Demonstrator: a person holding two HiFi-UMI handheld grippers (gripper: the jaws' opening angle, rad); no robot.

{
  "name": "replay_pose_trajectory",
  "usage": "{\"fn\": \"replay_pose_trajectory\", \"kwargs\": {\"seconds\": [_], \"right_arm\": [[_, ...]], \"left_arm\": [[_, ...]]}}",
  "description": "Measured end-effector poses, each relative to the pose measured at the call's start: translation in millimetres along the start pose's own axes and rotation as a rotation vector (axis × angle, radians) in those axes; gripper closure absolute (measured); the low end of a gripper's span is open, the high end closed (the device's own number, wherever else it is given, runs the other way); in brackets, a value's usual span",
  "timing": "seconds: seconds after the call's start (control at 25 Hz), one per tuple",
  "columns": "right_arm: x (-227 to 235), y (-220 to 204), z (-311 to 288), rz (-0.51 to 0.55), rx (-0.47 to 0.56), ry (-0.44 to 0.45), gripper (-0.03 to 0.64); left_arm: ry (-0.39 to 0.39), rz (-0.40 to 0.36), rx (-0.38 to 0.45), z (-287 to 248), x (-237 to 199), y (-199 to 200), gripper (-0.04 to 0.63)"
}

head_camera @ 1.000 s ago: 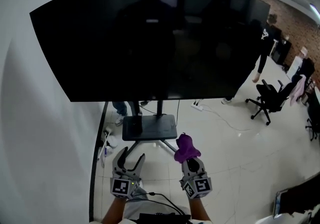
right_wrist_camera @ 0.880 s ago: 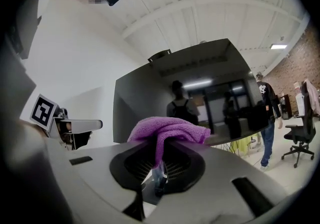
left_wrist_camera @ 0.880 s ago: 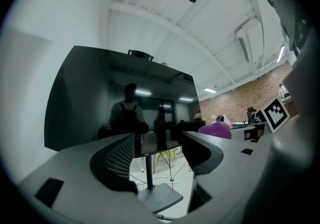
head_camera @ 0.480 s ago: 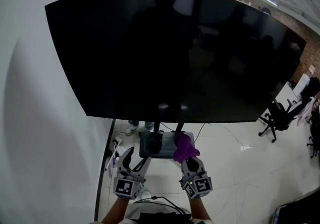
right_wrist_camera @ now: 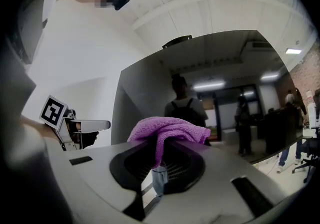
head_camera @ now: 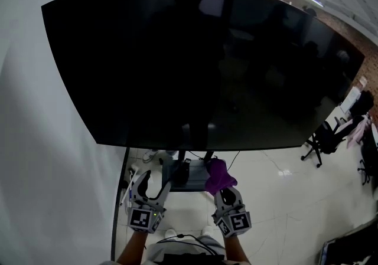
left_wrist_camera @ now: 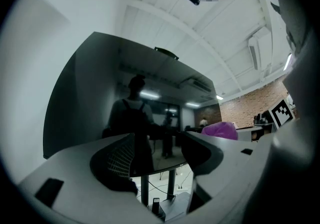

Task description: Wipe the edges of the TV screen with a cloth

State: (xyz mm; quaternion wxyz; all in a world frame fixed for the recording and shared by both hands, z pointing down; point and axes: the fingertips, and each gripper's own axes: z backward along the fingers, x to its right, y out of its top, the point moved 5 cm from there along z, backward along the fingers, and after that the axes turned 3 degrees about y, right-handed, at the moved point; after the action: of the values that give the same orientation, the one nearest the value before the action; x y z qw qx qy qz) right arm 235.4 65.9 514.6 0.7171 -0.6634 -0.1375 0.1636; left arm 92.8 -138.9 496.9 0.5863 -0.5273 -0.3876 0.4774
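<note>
Holding a purple cloth (head_camera: 216,174) clenched between its jaws, the right gripper (head_camera: 221,189) sits at the lower middle of the head view, just below the bottom edge of the TV screen (head_camera: 201,63). The cloth appears short of the edge, not pressed on it. The left gripper (head_camera: 155,180) waits beside it at lower left, jaws spread wide and grasping nothing; only the screen and the stand (head_camera: 180,172) show through the gap. The dark screen fills the upper frame.

The step in hand looks like the approach, with wiping not yet begun. The next move calls for lifting the bunched cloth onto the bottom edge or a lower corner, then sliding it along the border with light, steady pressure, since the screen stands on a floor stand and could sway.
</note>
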Motion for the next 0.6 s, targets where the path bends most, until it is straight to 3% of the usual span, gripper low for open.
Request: {"fn": "replay_pose_trajectory", "kwargs": {"seconds": [0.08, 0.36, 0.6], "right_arm": [[9, 1, -3, 0.013, 0.009, 0.008, 0.575], [49, 23, -22, 0.037, 0.052, 0.046, 0.575], [104, 149, -71, 0.208, 0.255, 0.107, 0.575]], "left_arm": [[0.014, -0.020, 0.005, -6, 0, -4, 0.316], [0.038, 0.027, 0.006, -37, 28, 3, 0.316], [0.064, 0.006, 0.013, -60, 40, -10, 0.316]]}}
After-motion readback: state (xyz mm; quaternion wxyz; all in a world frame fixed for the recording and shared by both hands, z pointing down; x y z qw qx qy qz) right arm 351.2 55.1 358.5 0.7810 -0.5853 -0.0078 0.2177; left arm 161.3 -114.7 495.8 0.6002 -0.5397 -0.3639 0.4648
